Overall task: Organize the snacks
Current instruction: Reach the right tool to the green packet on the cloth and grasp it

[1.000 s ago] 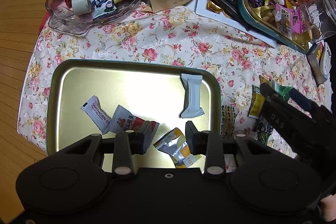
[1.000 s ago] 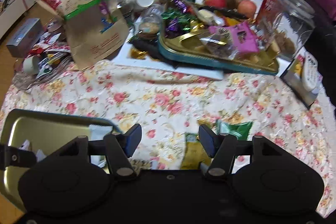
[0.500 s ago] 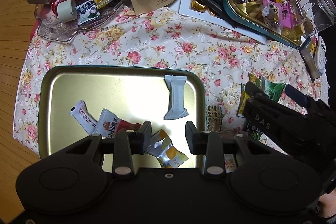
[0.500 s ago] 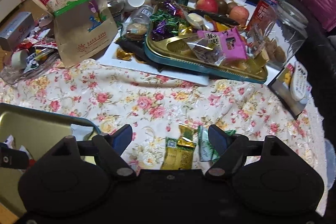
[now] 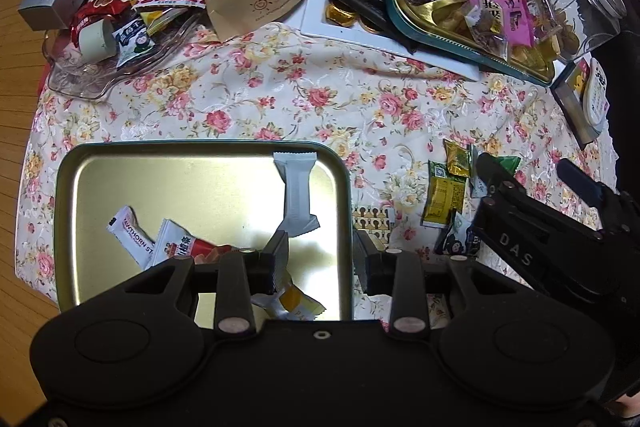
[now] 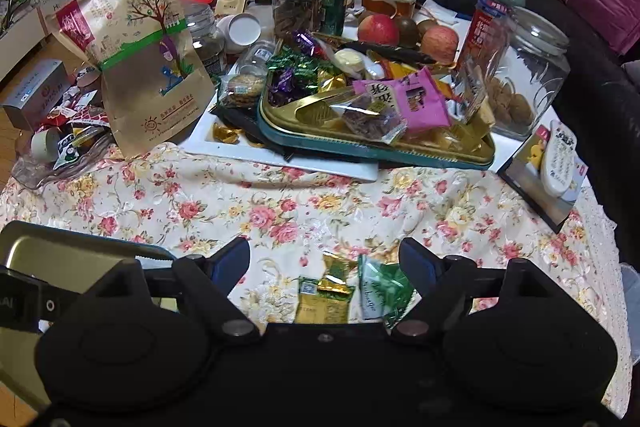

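Right gripper (image 6: 325,267) over the floral tablecloth (image 6: 248,203), its jaws opening, nothing pressed between them. Directly below the gap lie two loose sachets: a gold-and-green packet (image 6: 326,295) and, touching it on the side away from the gold tray (image 5: 64,211), a green packet (image 6: 382,289). In the left wrist view a dark packet (image 5: 458,237) lies on the near side of the gold one. Each is a flat, crimped foil pouch, judged light, limp and slippery, liable to slide on the cloth rather than lift; the firmest hold is probably across the short width at mid-body, or on a crimped end. The gold-and-green packet's long axis runs nearly parallel to the tray's near-side rim, one sealed end pointing toward the far clutter. Left gripper (image 5: 320,259) hangs with jaws apart and empty, straddling that rim. Inside the tray rest a white bar (image 5: 296,195), a red-and-white sachet (image 5: 180,247), a white hawthorn sachet (image 5: 128,235) and a silver-orange sachet (image 5: 296,301).
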A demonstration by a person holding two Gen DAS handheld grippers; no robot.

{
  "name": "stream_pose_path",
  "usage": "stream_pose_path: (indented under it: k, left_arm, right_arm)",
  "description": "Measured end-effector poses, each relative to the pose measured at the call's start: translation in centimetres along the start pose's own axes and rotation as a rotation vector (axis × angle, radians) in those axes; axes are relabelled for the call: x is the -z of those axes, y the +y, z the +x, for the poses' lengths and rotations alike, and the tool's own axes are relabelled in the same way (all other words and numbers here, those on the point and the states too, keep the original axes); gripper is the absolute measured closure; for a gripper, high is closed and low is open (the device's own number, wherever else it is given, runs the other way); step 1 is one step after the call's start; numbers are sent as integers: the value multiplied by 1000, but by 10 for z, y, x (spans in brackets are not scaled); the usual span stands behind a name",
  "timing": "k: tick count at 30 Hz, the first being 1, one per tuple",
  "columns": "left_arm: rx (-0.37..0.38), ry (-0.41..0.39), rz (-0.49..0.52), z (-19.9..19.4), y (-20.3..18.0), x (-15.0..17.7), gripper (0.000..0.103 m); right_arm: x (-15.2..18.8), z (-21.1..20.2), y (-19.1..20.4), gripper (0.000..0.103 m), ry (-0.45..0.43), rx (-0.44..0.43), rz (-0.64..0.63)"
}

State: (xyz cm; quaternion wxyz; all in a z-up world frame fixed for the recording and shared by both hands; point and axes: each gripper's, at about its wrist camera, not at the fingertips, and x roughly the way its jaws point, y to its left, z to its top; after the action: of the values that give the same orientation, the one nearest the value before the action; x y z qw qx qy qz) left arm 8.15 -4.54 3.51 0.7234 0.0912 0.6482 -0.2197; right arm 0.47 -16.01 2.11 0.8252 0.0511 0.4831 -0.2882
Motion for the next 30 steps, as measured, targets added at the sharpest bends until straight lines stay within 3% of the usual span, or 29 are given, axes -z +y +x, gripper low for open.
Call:
stream_pose_path:
  k: [5, 10, 13, 18, 22, 25, 30]
  left_arm:
    - [3, 4, 16, 2, -13, 0, 59]
    - [20, 3, 42, 2, -31, -1, 59]
    - [27, -2, 60, 2, -44, -2, 59]
    - [22, -10, 90, 4, -64, -2, 59]
    - [26, -3, 101, 7, -75, -1, 59]
    - [22, -2, 120, 10, -84, 1, 59]
    - [13, 4, 143, 15, -93, 3, 59]
  right_arm:
    - [5, -7, -9, 14, -31, 70, -53]
    - [5, -2, -29, 14, 51, 82, -8]
    - [3, -3, -43, 14, 55, 84, 31]
    - [3, -17, -72, 14, -33, 113, 134]
    - [4, -32, -80, 14, -156, 281, 112]
    - [3, -37, -84, 14, -189, 375, 59]
    - [5, -32, -104, 18, -88, 298, 113]
